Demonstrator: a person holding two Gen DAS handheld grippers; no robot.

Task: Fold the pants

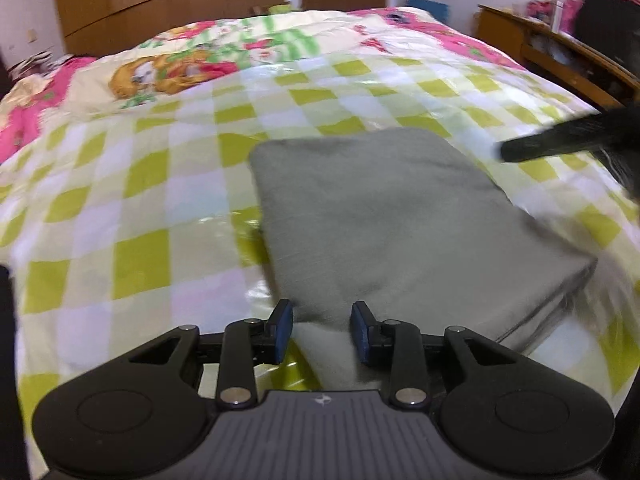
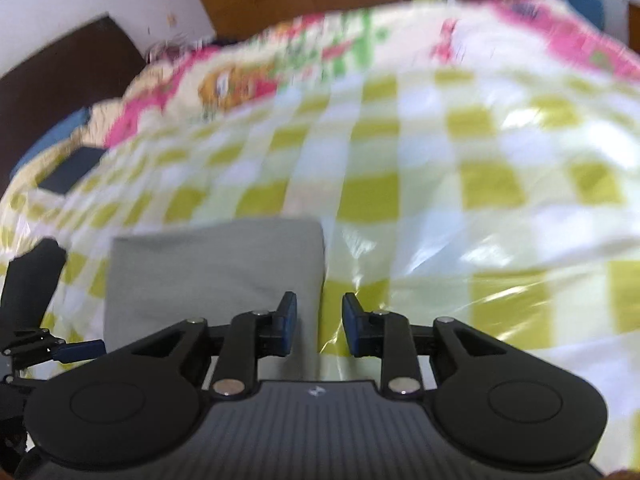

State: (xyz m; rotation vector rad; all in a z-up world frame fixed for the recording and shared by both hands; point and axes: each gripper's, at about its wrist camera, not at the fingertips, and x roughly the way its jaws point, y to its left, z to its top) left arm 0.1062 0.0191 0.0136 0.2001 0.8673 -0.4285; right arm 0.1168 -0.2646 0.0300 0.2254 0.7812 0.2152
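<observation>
The grey pants (image 1: 380, 220) lie folded into a thick rectangle on the green-and-white checked bed cover (image 1: 120, 200). My left gripper (image 1: 322, 328) hovers at the fold's near corner, open, its blue pads apart and pressing nothing. In the right wrist view the same grey pants (image 2: 216, 264) lie to the lower left. My right gripper (image 2: 318, 320) is open over the fold's right edge, with only bed cover (image 2: 440, 200) showing in the gap. A blurred black part of the right tool (image 1: 552, 142) reaches in beyond the fold's far right corner. The left tool's blue pad (image 2: 80, 348) shows at the left edge.
A floral quilt (image 1: 200, 60) is bunched along the far side of the bed. Wooden wardrobes (image 1: 160, 0) stand behind it, and a wooden desk (image 1: 540, 48) is at the right. A dark headboard (image 2: 60, 72) and a dark flat object (image 2: 68, 172) are at the left.
</observation>
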